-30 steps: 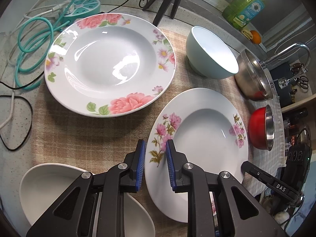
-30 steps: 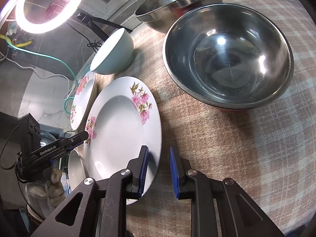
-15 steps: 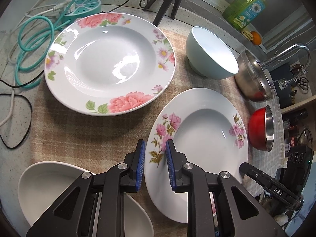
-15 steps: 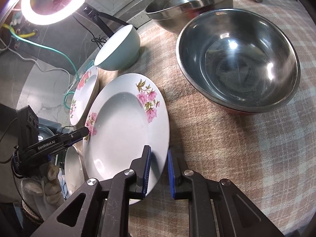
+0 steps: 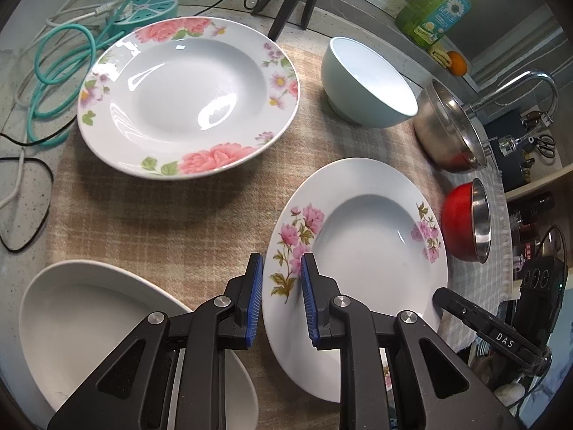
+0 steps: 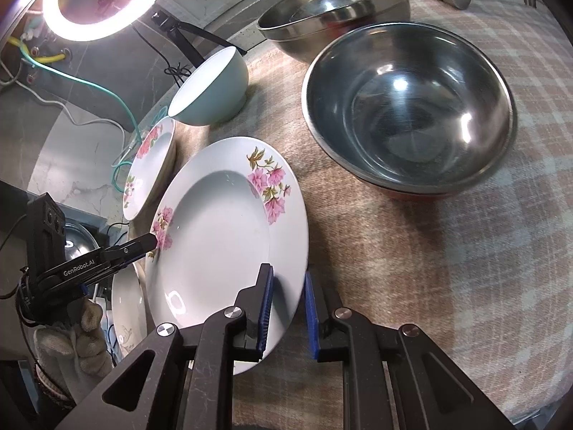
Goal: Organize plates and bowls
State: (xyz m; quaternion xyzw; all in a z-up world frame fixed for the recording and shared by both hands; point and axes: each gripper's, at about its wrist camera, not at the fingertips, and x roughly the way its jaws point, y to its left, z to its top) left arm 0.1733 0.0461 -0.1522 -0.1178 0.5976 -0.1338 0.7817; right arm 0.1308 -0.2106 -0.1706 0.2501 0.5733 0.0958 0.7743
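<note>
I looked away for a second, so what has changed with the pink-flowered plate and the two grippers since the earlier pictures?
The right hand-held gripper has slid onto the rim of the pink-flowered plate, which now sits between its narrowed jaws. The left hand-held gripper still grips the opposite rim. The rose-patterned plate, blue bowl and steel bowls stayed put.

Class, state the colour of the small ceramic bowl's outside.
Pale blue-green; the bowl shows best in the left wrist view.

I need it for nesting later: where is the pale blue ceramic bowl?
The pale blue ceramic bowl stands on the checked cloth at the back, between the large rose-patterned plate and the steel bowl by the tap.
</note>
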